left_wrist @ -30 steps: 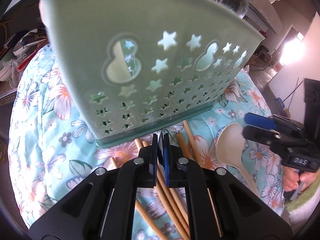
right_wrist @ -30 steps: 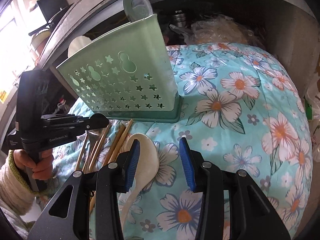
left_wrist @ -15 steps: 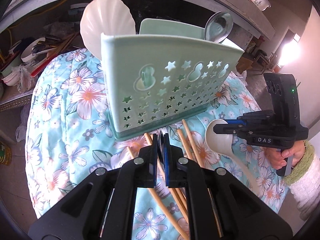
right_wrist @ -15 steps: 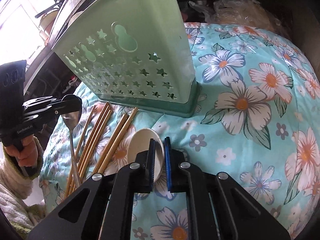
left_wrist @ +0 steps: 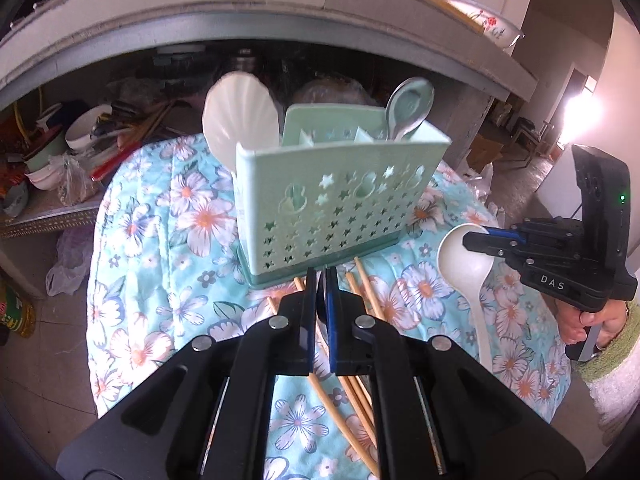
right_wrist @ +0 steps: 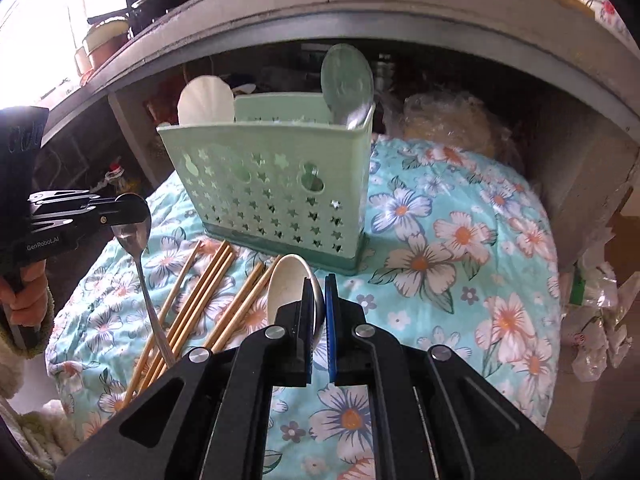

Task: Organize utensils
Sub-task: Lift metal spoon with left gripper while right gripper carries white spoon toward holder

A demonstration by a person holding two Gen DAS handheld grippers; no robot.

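A pale green utensil holder (left_wrist: 340,208) (right_wrist: 272,196) with star cut-outs stands on the floral cloth. A white shell-shaped scoop (left_wrist: 240,120) and a metal spoon (left_wrist: 408,108) stick out of it. My left gripper (left_wrist: 320,280) (right_wrist: 140,210) is shut on the bowl of another metal spoon (right_wrist: 134,236), whose handle hangs down over the cloth. My right gripper (right_wrist: 319,284) (left_wrist: 470,238) is shut on the rim of a white soup spoon (right_wrist: 288,284) (left_wrist: 460,268), raised off the cloth. Several wooden chopsticks (right_wrist: 208,292) lie loose in front of the holder.
The floral cloth (right_wrist: 460,240) covers a rounded surface under a grey shelf (left_wrist: 280,28). Bowls and clutter (left_wrist: 80,136) fill a low shelf at the left. A plastic-wrapped bundle (right_wrist: 444,120) sits behind the holder. A person's hand and sleeve (left_wrist: 600,332) grip each tool.
The right gripper closed on the white soup spoon and lifted it off the cloth. Both grippers rose and drew back from the holder, the left one carrying the metal spoon up.
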